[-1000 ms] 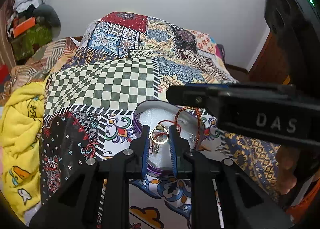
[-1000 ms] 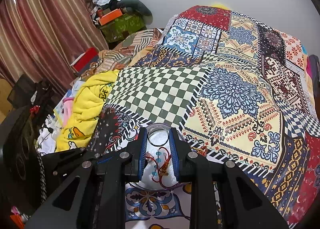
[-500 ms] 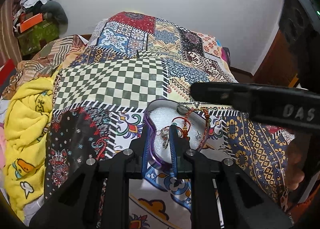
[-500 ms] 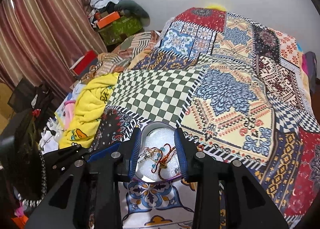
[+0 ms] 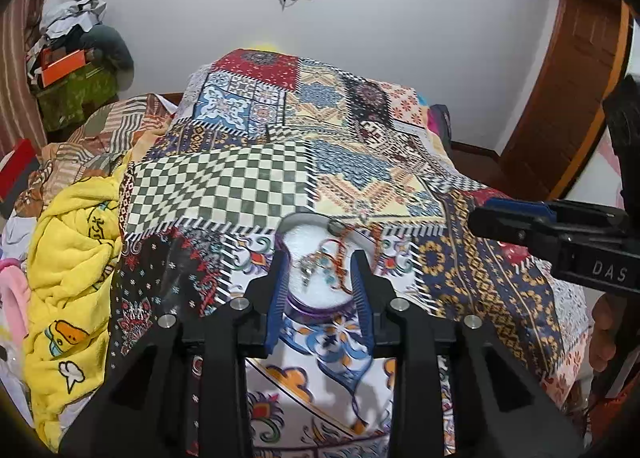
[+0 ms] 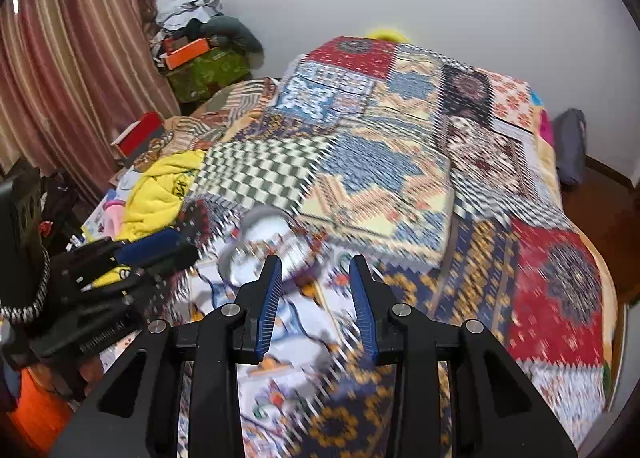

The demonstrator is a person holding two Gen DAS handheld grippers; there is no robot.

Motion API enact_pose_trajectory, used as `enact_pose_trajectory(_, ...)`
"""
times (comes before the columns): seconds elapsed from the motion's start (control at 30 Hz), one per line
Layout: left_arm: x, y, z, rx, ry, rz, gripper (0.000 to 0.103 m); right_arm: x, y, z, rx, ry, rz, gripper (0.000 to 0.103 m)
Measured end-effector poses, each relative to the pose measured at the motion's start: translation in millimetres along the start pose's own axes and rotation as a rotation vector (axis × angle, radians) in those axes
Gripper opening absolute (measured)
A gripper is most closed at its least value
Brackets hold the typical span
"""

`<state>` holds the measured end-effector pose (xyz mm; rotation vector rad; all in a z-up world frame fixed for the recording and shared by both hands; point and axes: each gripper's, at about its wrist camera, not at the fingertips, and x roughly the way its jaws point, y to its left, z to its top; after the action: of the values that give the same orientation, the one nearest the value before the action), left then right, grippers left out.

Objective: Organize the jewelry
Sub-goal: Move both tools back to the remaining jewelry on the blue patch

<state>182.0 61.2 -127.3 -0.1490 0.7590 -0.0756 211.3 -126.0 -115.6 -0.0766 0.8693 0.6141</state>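
Bed (image 5: 248, 186): covered by a patchwork spread, checkered patch near the middle.
Yellow blanket (image 5: 68, 270): bunched at the left edge of the bed.
Left gripper (image 5: 322, 258): fingers apart, holding nothing, poised over the tin.
Right gripper (image 6: 316, 264): fingers apart, holding nothing, off to the right of the tin; view blurred.
Tin (image 5: 320, 300): round, purple-walled, white padding inside, sitting on the spread at the near end.
Jewelry (image 5: 334, 254): red cords and small metal pieces lying tangled inside the tin.
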Motion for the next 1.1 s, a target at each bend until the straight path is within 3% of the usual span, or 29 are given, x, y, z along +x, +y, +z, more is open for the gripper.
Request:
enact_pose_trajectory(0.43, 15, -61, -36, 0.103, 0.137, -0.105, 0.036, -28, -43, -54, 0.096, 0.045, -0.119, 0.032)
enact_pose_trajectory(0.53, 27, -77, -45, 0.130, 0.183, -0.148, 0.036, -26, -53, -69, 0.115, 0.071, -0.118, 0.032)
enact_pose_trajectory(0.7, 52, -97, -58, 0.161, 0.237, -0.139, 0.036, -23, -59, -86, 0.126, 0.100, -0.084, 0.032)
enact_pose_trajectory(0.83, 67, -108, -62, 0.173, 0.265, -0.148, 0.026, -19, -59, -91, 0.107, 0.108, -0.072, 0.032)
enact_pose_trajectory(1.0, 83, -118, -64, 0.180, 0.286, -0.157, 0.024, -5, -63, -91, 0.080, 0.139, -0.059, 0.032)
enact_pose_trajectory(1.1, 93, -121, -66, 0.185, 0.304, -0.164, 0.018, 5, -66, -90, 0.059, 0.160, -0.053, 0.032)
